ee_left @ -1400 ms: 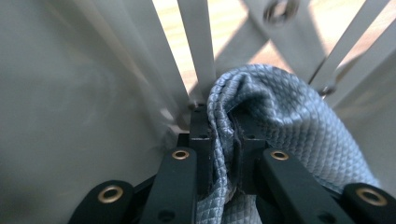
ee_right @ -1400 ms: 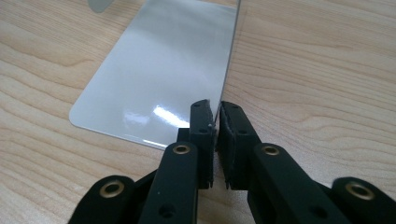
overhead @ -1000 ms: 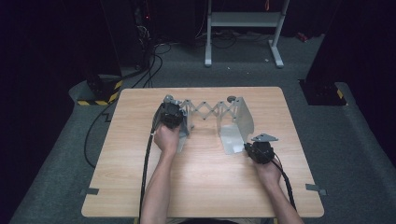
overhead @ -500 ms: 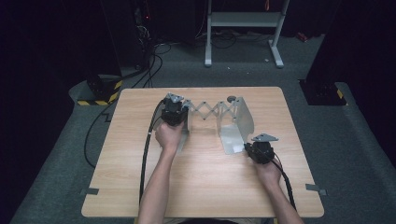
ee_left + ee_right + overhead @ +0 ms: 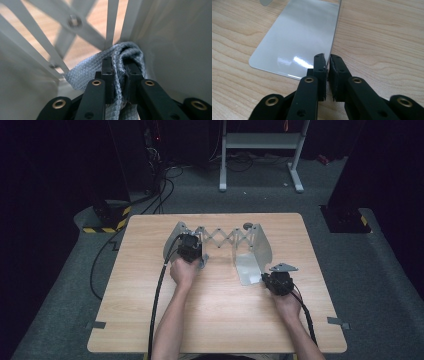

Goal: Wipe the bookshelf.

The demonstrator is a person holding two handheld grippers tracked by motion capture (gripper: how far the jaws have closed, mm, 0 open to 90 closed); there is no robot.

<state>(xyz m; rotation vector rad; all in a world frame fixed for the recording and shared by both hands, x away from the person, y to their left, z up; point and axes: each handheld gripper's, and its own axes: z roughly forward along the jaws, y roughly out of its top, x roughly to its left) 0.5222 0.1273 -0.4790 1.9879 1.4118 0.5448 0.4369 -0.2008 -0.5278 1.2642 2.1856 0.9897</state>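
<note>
Two grippers busy: left gripper (image 5: 117, 75) clamps grey cloth (image 5: 87, 75) inside metal rack (image 5: 220, 237), wipe slowly; right gripper (image 5: 328, 72) pinches rack's plate edge, hold steady on worktop (image 5: 220, 320).

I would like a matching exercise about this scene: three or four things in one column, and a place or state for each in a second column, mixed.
Things:
1. grey cloth
2. left gripper
3. right gripper
4. scissor lattice

States:
A. clamps the metal rack's base plate edge
B. joins the two end panels
C. pinched between jaws
D. shut on fabric inside the rack

Pairs: 1-C, 2-D, 3-A, 4-B
</note>
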